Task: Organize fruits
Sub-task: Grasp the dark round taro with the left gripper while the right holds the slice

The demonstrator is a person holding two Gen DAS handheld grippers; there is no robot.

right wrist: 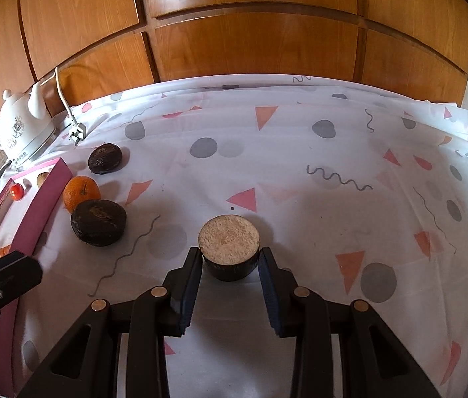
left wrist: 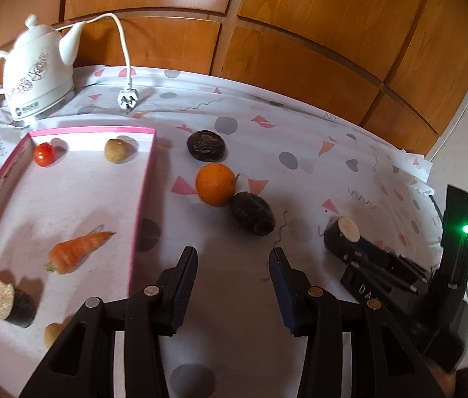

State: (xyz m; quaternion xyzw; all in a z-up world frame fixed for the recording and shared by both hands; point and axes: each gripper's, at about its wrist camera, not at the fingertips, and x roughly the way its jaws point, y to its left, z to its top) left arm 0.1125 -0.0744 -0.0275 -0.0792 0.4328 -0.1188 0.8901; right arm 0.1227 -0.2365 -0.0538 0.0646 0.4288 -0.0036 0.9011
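Two grippers work over the patterned counter. At lower centre of the right wrist view, the right gripper has its jaws closed on a dark halved fruit, pale cut face turned upward. The left gripper hangs with jaws partly apart and empty, just right of the pink tray, where a carrot lies, its tip pointing toward the upper right.
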